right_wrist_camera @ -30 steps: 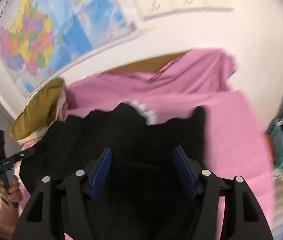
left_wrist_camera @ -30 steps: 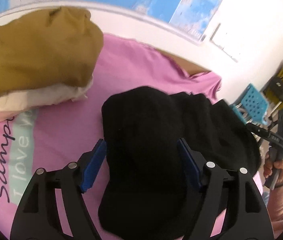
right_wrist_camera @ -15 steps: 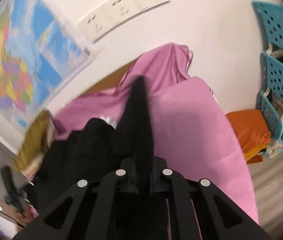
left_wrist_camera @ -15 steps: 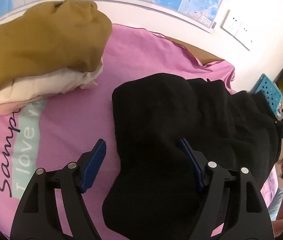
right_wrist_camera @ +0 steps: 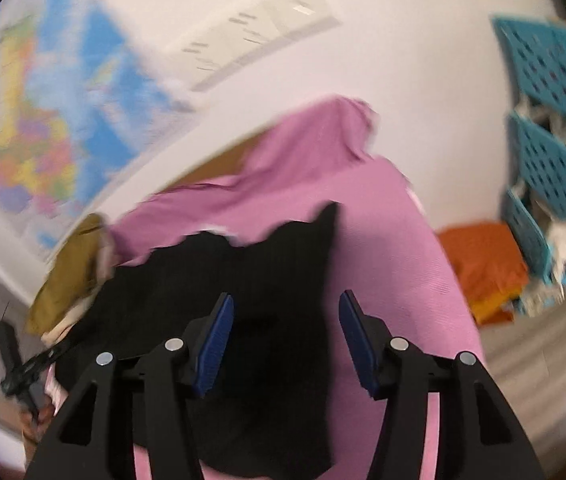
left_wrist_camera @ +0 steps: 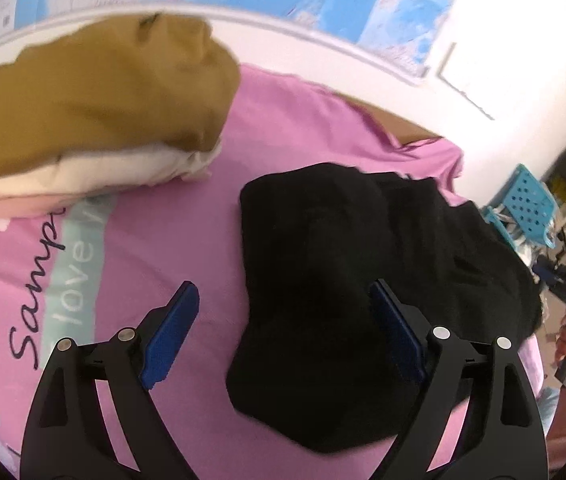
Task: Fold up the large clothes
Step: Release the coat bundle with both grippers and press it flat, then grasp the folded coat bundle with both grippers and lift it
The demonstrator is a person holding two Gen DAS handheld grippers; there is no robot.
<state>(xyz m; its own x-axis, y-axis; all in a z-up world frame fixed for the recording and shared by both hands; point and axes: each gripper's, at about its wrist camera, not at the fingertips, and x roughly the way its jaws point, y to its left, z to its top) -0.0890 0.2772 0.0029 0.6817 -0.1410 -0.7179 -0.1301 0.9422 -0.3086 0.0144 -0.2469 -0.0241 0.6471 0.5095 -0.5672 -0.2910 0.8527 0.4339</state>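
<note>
A black garment (left_wrist_camera: 335, 264) lies partly folded on a pink sheet (left_wrist_camera: 163, 236). It also shows in the right wrist view (right_wrist_camera: 259, 280), with its far edge jagged. My left gripper (left_wrist_camera: 283, 320) is open above the garment's left part, holding nothing. My right gripper (right_wrist_camera: 283, 332) is open above the garment's right part, holding nothing. The right wrist view is blurred by motion.
A folded pile with a mustard garment on top (left_wrist_camera: 91, 92) lies at the back left; it shows in the right wrist view too (right_wrist_camera: 71, 272). A map hangs on the wall (right_wrist_camera: 63, 120). Turquoise baskets (right_wrist_camera: 551, 160) and orange cloth (right_wrist_camera: 483, 268) are off the right side.
My right gripper was shut on a lifted edge of the black garment half a second ago; it has opened and the garment lies flat. My left gripper stays open and shifted slightly.
</note>
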